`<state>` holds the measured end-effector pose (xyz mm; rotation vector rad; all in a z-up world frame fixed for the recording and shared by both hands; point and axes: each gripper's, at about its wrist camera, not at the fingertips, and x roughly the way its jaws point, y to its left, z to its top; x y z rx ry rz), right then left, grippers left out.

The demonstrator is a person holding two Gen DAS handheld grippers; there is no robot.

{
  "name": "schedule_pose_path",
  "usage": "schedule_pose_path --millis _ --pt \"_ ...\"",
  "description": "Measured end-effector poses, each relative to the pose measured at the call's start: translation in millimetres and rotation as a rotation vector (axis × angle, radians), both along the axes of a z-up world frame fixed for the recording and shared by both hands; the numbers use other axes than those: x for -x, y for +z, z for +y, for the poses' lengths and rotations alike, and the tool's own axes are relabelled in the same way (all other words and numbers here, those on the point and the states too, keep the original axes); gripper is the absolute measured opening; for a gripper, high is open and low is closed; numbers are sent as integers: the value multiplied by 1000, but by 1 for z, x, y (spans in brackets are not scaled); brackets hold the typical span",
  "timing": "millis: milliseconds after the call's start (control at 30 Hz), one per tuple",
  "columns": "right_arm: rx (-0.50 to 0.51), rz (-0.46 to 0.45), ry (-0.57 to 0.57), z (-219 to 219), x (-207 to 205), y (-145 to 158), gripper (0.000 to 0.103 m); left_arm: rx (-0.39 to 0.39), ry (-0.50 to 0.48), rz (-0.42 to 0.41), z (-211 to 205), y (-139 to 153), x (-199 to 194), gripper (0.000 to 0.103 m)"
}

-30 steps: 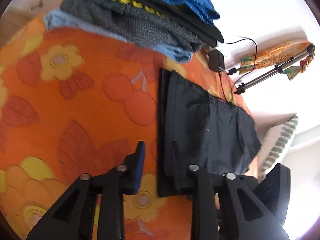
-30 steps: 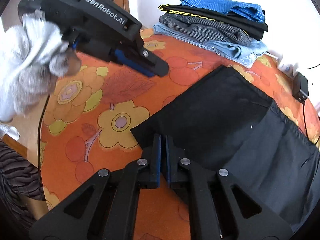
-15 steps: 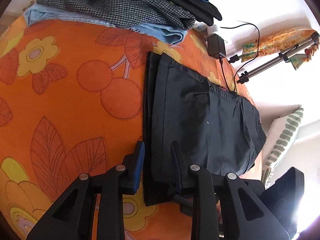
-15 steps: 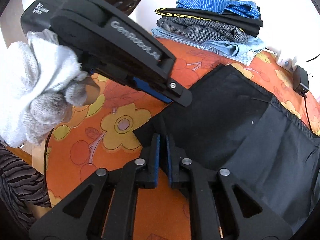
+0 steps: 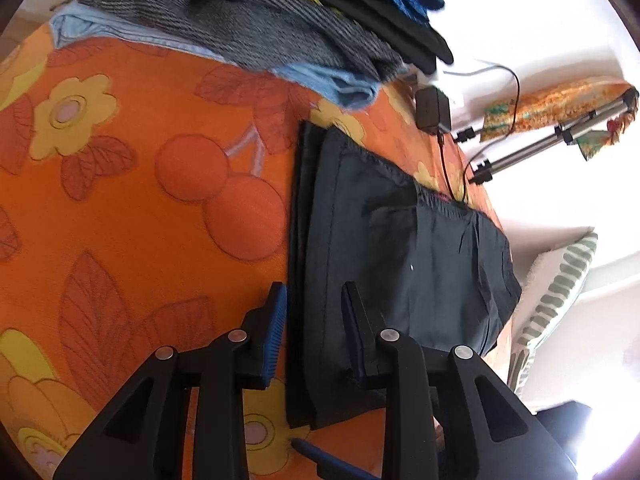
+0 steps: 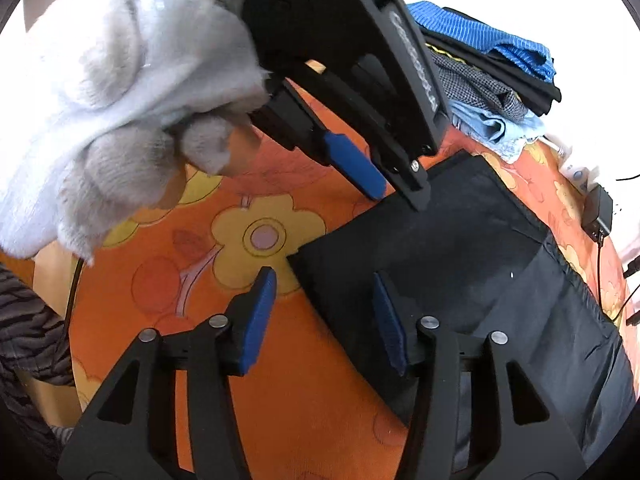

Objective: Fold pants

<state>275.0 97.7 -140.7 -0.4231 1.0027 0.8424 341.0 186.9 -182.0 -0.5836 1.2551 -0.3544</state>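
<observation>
Dark folded pants (image 5: 400, 240) lie flat on the orange flowered bed cover (image 5: 120, 200). My left gripper (image 5: 314, 292) hovers just over their long folded edge. Its jaws are slightly apart and grip no fabric. In the right wrist view the same gripper (image 6: 398, 196), held by a gloved hand (image 6: 120, 100), hangs above the far side of the pants (image 6: 460, 240). My right gripper (image 6: 323, 278) straddles their near corner. Its jaws are opening, with the corner lying loose between the pads, untouched.
A stack of folded clothes (image 5: 260, 28) sits at the bed's far end, also seen as the stack (image 6: 492, 80). A black charger (image 5: 432, 110) with its cable lies beside the pants. A tripod (image 5: 560, 136) and a striped pillow (image 5: 560, 288) are off the bed's right side.
My right gripper, shut on the pants' corner before, has spread its jaws and let the fabric go. The left gripper has come closer over the pants in the right wrist view.
</observation>
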Motion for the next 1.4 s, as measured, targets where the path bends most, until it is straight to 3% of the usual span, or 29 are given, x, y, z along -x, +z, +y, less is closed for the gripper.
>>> schedule_pose_path --millis 100,167,267,367,467,533,633,767,900,967,1000,1033,1067,1233,1300,1367,1400 --pt "9 19 -7 0 -6 1 46 -5 28 -20 11 7 -1 25" --pt "23 13 -9 2 -4 3 25 3 43 -25 17 10 -1 25" --pt "39 2 -18 3 -5 4 12 1 52 -31 20 11 -2 25" --pt "0 31 -66 -6 -9 6 11 0 50 -14 18 9 -4 26" --pt "-81 31 -129 -22 -11 14 10 17 49 5 13 6 -7 34" --pt "-142 40 -170 -36 -11 20 10 40 53 17 11 5 -9 45" --pt "-196 49 -203 -51 -9 28 10 64 58 28 5 4 -14 51" --pt "-234 54 -210 -54 -5 35 10 107 67 49 -6 -1 -22 51" --pt "-254 49 -199 -53 -3 37 10 103 45 42 -23 -4 -29 51" --pt "-266 50 -196 -55 -6 35 10 78 30 22 -33 -4 -32 43" --pt "-272 51 -196 -56 -7 34 10 65 12 12 -38 -4 -33 19" --pt "-279 51 -197 -58 -8 34 10 37 -5 3 -43 -4 -34 4" --pt "-281 50 -201 -60 -9 34 10 21 -11 -6 -46 -4 -34 4" --pt "-277 50 -226 -70 -10 30 17 60 10 -7 -42 -4 -33 4" --pt "-274 41 -237 -73 -9 28 30 93 33 -3 -35 -2 -32 3" --pt "-271 24 -246 -75 -7 28 51 113 41 -11 -33 3 -32 3" --pt "-269 14 -246 -75 -6 28 53 120 41 -16 -33 6 -32 3"
